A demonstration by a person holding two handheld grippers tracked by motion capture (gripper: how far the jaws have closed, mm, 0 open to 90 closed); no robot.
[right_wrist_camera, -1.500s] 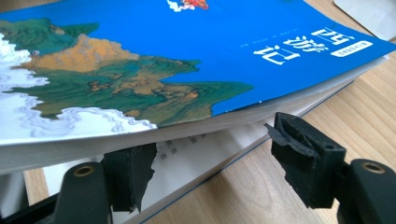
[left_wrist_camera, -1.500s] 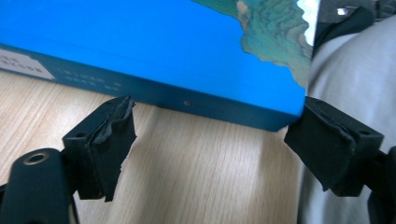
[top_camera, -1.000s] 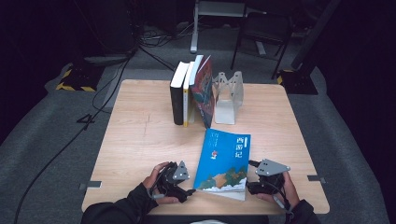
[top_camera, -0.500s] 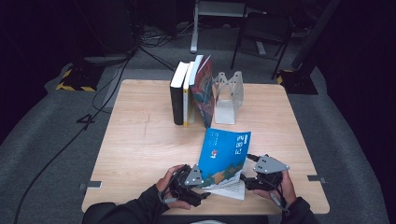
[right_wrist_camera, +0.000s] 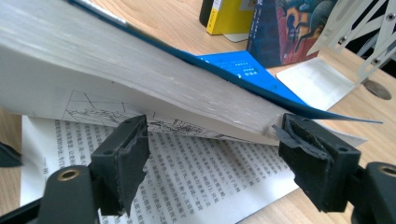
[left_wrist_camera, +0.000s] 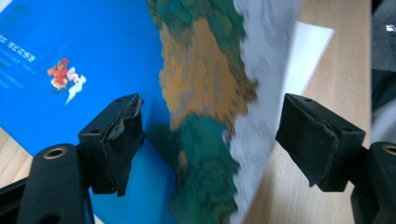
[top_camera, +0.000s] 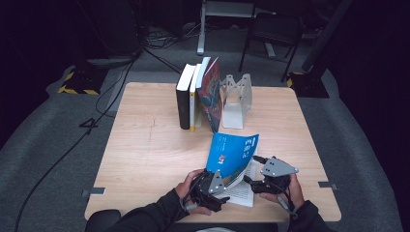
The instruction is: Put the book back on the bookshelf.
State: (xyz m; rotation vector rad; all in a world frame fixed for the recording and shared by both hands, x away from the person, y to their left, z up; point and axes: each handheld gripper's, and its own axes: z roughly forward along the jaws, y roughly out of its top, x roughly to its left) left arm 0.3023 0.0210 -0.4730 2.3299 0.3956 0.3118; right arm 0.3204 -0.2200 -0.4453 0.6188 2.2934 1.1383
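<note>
A blue-covered book lies near the table's front edge, its cover and most pages raised off a printed page. My left gripper is at the book's near left corner. In the left gripper view its jaws have just been closing, and the raised cover stands between them with gaps at both pads, so the gripper is open. My right gripper is at the book's near right side. Its open jaws reach under the lifted page block, over the printed page.
Three books stand upright at the back of the wooden table, next to a white metal book stand. Beyond the table, a chair and cables sit on the grey floor.
The left gripper has moved right to the book's near left corner. The book's cover and pages have risen from flat, baring a printed page. The right gripper has stayed put.
</note>
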